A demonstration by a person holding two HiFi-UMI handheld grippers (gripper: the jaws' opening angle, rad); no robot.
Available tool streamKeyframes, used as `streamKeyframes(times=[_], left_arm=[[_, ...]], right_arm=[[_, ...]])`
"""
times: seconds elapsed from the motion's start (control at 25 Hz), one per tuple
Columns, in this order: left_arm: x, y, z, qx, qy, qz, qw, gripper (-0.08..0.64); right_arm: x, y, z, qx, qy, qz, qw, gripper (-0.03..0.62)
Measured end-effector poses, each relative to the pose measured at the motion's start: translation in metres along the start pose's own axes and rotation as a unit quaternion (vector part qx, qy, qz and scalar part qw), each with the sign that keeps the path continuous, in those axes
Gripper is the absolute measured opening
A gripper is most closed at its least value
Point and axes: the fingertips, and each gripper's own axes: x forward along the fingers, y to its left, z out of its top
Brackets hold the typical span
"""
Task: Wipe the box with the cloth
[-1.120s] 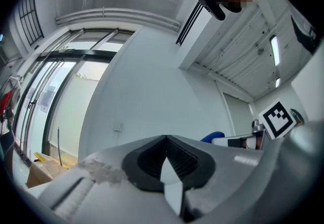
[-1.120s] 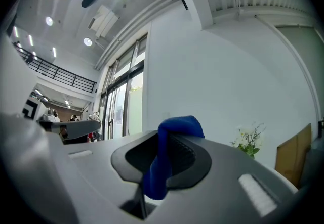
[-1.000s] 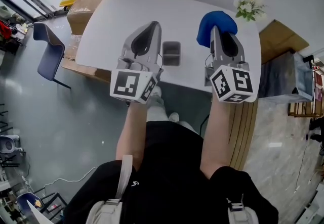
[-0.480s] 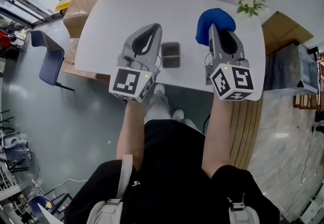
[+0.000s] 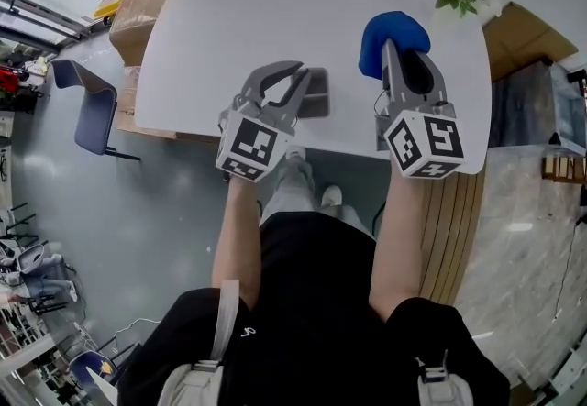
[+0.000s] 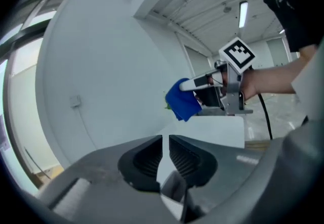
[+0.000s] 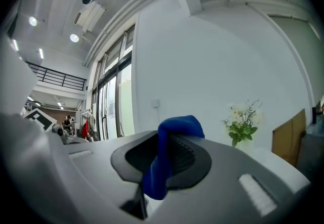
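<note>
The left hand-held gripper (image 5: 284, 83) has swung rightward toward the small grey rectangular box (image 5: 315, 94). Its jaws now stand slightly apart with nothing between them. In the head view its fingers cover the box's left edge, so whether they touch it is hard to tell. The box sits on the white surface (image 5: 211, 28). The right hand-held gripper (image 5: 405, 65) is clamped on the bright blue cloth (image 5: 393, 33), which bunches over its tips and hides them. The box lies to that gripper's left, apart from the cloth.
</note>
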Motion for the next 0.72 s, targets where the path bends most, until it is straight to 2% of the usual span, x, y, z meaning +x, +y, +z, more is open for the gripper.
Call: streamKeyframes(times=[0.08,0.28,0.52,0.72], left_arm=[[0.009,-0.012,-0.021,0.013,0.038,-0.025,0.9989,0.066],[0.026,-0.037,-0.066,0.049,0.121,-0.085,0.9878,0.071],[0.039,-0.056,-0.110,0.063,0.194,-0.143,0.9684,0.101],[0.047,-0.072,-0.144,0.089,0.249,-0.187,0.9460,0.101]], right_arm=[[0.002,-0.002,-0.006,0.003,0.005,-0.003,1.000,0.052],[0.004,-0.012,-0.018,0.011,0.015,-0.014,1.000,0.052],[0.006,-0.025,-0.029,0.018,0.024,-0.036,0.999,0.051],[0.009,-0.031,-0.036,0.024,0.030,-0.048,0.998,0.052]])
